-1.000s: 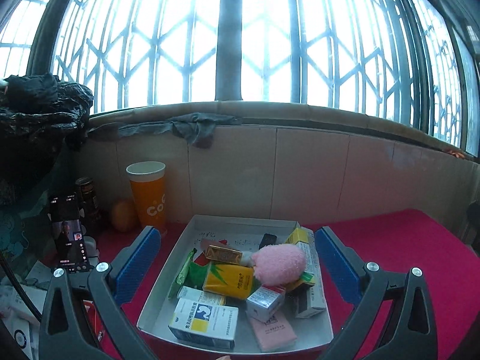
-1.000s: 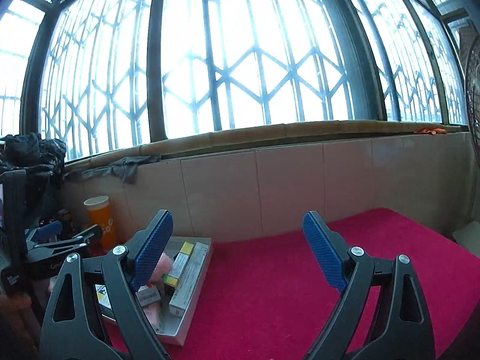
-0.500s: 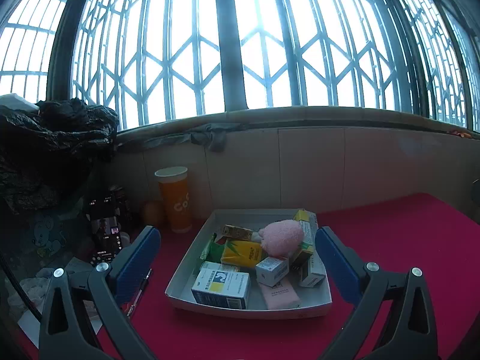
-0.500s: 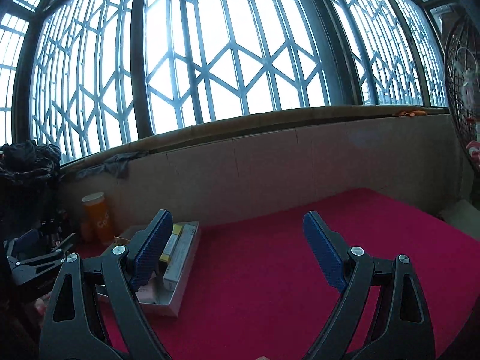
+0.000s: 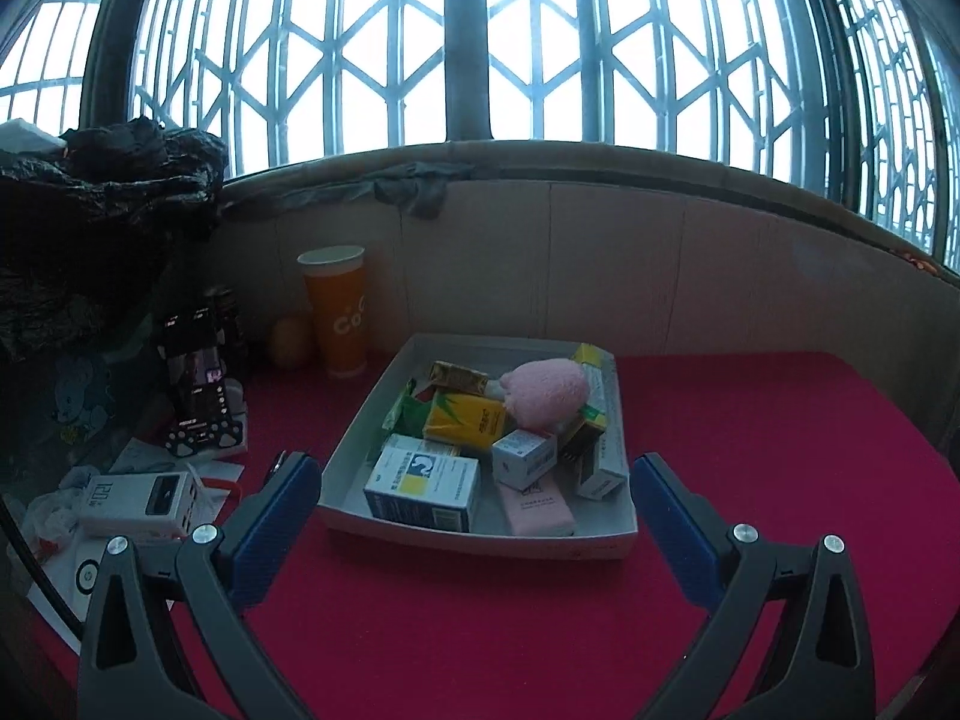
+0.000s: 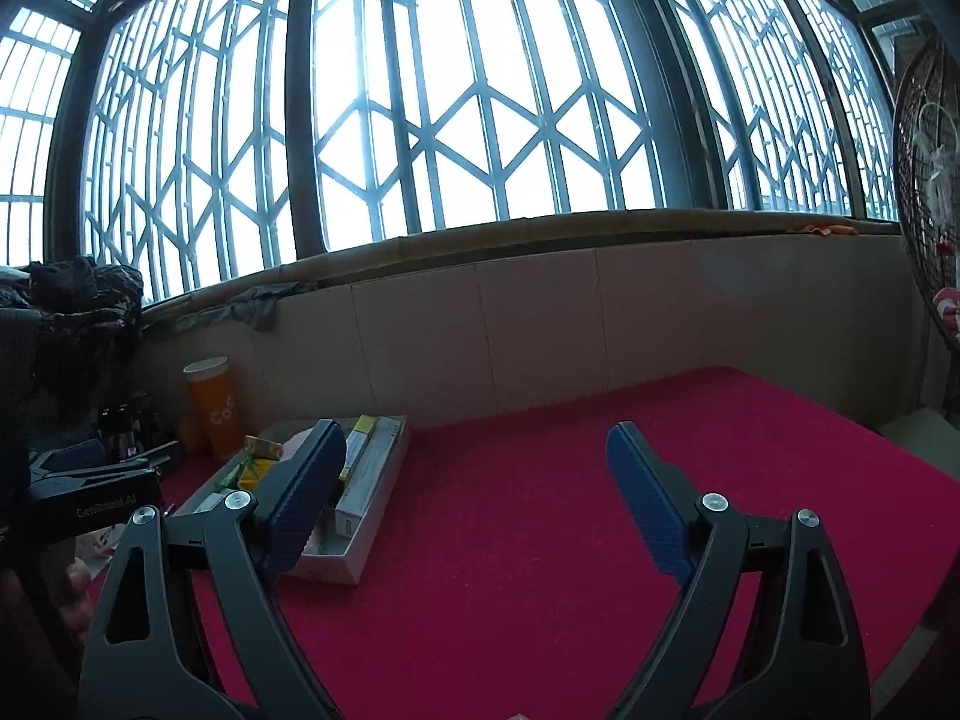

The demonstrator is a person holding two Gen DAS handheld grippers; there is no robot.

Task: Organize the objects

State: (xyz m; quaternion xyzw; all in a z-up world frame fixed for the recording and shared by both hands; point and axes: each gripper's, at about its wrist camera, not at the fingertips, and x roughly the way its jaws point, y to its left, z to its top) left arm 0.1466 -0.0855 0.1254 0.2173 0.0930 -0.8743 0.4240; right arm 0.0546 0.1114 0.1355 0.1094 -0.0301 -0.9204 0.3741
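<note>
Left wrist view: both grippers' jaws gape wide, empty; tray (image 5: 480, 531) sits left, bare red cloth (image 6: 600, 528) right.

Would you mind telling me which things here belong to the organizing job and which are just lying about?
Job:
- grey tray
- pink plush toy
- blue and white box
- yellow carton
- pink box

Lying about:
- orange cup
- power bank
- black bag
</note>
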